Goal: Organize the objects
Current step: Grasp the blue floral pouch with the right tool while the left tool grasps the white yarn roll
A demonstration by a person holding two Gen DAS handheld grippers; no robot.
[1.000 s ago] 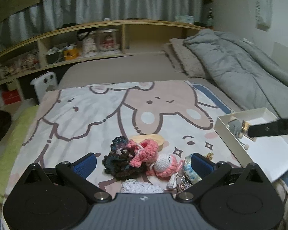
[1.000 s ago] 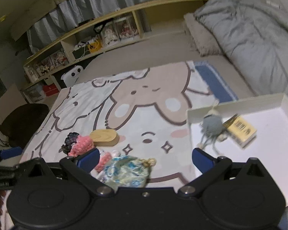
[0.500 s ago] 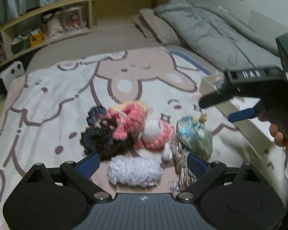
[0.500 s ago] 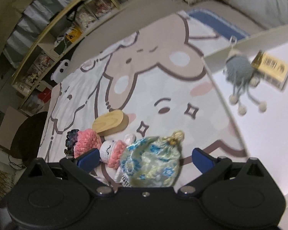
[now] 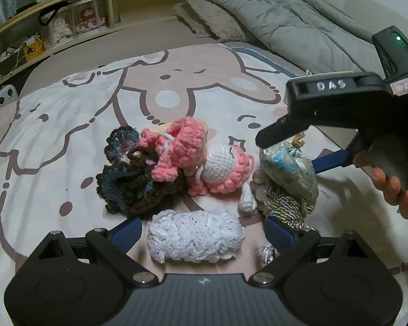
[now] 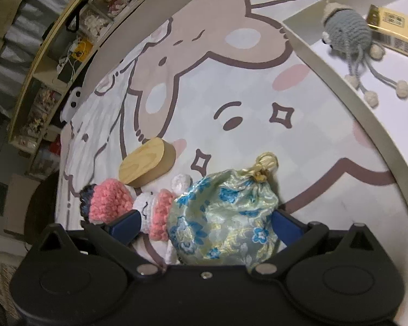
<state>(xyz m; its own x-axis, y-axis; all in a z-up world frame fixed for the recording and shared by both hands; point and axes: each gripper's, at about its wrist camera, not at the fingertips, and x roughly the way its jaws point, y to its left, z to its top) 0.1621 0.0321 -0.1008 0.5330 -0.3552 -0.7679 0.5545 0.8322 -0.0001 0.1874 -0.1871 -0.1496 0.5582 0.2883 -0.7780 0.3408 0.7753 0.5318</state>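
Left wrist view shows the left tongs [image 5: 201,233] low in the frame, jaws apart around a white crocheted roll [image 5: 194,235] without pressing it. At right, the right tongs [image 5: 299,149] hang over a blue-and-gold brocade pouch [image 5: 288,174]. In the right wrist view those tongs [image 6: 204,225] stand apart with the pouch [image 6: 223,217] between the blue pads [image 6: 125,221]; contact is unclear. The step looks like picking items from the pile on the cartoon blanket [image 6: 231,95] for the white tray [image 6: 340,81] at upper right, which already holds a grey knitted toy [image 6: 345,32] and a gold box [image 6: 391,32]. Next, each pair should close squarely on its item. A pink-and-white crocheted doll [image 5: 217,163], a dark yarn piece [image 5: 130,174] and a tassel [image 5: 285,206] crowd close and may snag; a wooden block [image 6: 147,163] lies behind.
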